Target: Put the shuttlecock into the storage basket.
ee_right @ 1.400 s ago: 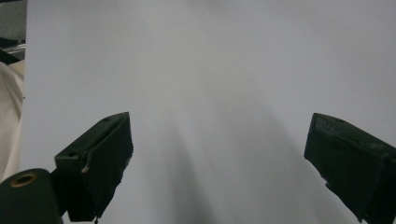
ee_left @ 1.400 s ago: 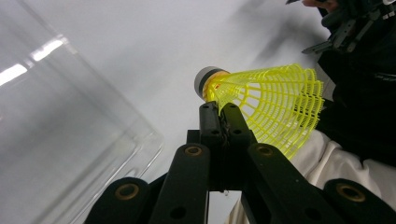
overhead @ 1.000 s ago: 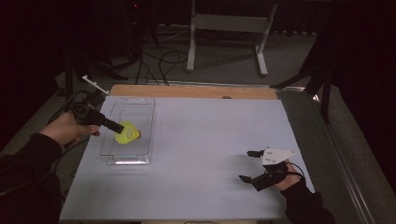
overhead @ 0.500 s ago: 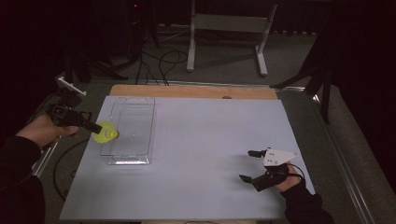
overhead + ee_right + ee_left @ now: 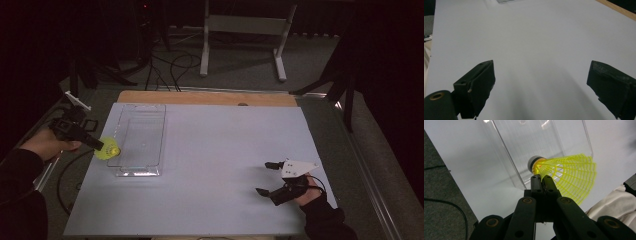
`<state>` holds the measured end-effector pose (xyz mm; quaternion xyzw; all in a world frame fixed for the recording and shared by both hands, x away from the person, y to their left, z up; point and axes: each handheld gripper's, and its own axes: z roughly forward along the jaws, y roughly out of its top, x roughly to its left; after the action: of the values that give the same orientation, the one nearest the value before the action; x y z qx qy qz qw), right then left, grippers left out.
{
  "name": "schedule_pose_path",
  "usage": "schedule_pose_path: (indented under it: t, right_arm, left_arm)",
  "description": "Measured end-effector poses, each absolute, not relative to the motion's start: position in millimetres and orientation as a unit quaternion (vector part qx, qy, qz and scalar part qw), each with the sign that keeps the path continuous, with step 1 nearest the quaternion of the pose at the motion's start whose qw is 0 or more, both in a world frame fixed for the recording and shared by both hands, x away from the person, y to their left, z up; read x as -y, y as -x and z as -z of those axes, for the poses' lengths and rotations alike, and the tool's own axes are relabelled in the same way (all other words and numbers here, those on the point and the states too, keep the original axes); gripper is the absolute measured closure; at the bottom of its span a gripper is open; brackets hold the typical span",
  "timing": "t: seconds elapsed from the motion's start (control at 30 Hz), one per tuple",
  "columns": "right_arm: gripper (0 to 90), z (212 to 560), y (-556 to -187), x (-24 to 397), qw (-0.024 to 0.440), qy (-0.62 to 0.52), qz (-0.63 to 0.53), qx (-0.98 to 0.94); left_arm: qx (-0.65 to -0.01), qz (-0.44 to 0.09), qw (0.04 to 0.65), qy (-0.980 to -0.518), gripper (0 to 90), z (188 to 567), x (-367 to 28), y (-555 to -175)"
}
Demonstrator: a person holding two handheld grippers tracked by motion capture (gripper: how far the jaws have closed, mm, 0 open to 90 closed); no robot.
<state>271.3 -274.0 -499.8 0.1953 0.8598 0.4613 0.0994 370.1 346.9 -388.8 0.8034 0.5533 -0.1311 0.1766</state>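
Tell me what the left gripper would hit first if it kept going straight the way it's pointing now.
Probably the clear tray. The left gripper, shut on the yellow shuttlecock, points toward the tray's near-left wall just ahead, so the shuttlecock would likely touch that wall first; depth is uncertain.

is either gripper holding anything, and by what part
The left gripper holds a yellow shuttlecock, pinched by the mesh skirt close behind its cork. The right gripper is open and holds nothing.
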Motion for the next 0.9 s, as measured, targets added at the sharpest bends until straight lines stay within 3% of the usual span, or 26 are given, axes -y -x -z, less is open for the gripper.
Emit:
schedule_pose_path:
  t: [0.77, 0.9]
  right_arm:
    - [8.1, 502.8, -271.6, 273.0, 0.087, -0.195, -0.459, -0.863]
    - [8.1, 502.7, -271.6, 273.3, 0.087, -0.194, -0.459, -0.863]
  left_arm:
    - [-0.549, 0.126, 0.106, -0.819, 89.6, 423.6, -329.7, -380.4]
    - [-0.543, 0.102, 0.099, -0.828, 63.6, 421.3, -324.6, -379.8]
